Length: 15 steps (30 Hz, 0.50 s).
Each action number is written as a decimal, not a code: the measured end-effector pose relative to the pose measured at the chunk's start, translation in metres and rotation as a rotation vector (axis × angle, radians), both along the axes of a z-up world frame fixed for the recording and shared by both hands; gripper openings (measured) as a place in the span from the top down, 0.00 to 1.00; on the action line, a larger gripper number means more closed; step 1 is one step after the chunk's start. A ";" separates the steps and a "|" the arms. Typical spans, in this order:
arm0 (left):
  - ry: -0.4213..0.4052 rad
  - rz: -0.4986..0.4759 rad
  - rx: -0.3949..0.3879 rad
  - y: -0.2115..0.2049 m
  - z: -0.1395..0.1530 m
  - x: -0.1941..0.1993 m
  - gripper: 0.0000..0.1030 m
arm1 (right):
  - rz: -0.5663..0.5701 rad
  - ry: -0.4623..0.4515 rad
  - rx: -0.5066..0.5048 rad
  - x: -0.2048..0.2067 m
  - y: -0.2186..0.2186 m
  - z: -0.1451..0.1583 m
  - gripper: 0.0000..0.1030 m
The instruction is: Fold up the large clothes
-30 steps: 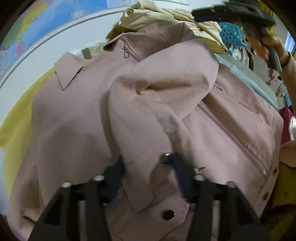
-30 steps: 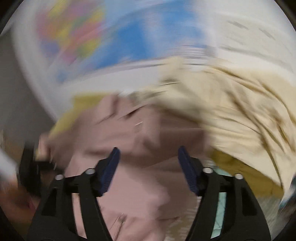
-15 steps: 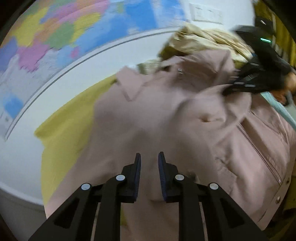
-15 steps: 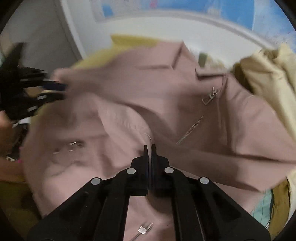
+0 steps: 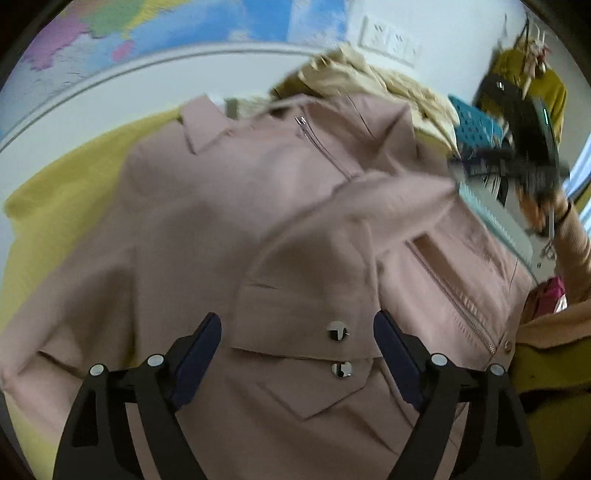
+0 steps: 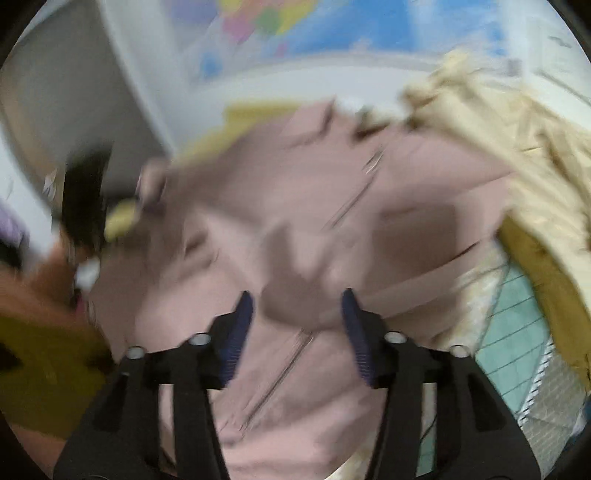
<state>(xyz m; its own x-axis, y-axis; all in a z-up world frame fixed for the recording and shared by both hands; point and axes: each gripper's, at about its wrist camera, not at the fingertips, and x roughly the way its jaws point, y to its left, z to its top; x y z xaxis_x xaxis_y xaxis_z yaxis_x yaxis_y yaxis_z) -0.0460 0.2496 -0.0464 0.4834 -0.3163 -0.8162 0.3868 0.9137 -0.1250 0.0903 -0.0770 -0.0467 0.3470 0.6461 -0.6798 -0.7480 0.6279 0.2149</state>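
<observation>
Below our left claw (image 5: 297, 349) lies the pink jacket (image 5: 207, 229), spread front-up over a yellow cloth (image 5: 55, 192), its collar toward the wall map (image 5: 155, 26) and one sleeve folded across the chest so that the buttoned cuff (image 5: 306, 328) rests between the blue pads. Those jaws have just been opening and stand wide apart, pressing on nothing, though the cuff sits in the gap. Farther right in that view we see our right claw (image 5: 517, 162), dark and blurred, above the jacket's far shoulder, with a teal basket (image 5: 476, 125) and a heap of cream clothes (image 5: 388, 81) behind it. From the right wrist everything is smeared by motion: our right claw (image 6: 297, 325) hangs over the jacket's zip (image 6: 291, 354), its jaws have just been opening and stand apart, and pink fabric shows between the pads, though we cannot tell whether it touches them. Our left claw (image 6: 85, 199) appears there as a black blur at the left.
</observation>
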 end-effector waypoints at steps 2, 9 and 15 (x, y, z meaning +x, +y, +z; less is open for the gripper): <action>0.030 0.013 0.040 -0.009 -0.010 0.009 0.21 | -0.106 -0.011 -0.023 0.022 0.000 0.002 0.40; 0.033 0.052 0.097 -0.011 -0.026 0.020 0.45 | -0.352 0.072 -0.102 0.102 0.007 -0.030 0.50; -0.077 0.094 0.209 -0.005 0.000 0.018 0.95 | -0.343 0.052 0.057 0.120 0.007 0.001 0.96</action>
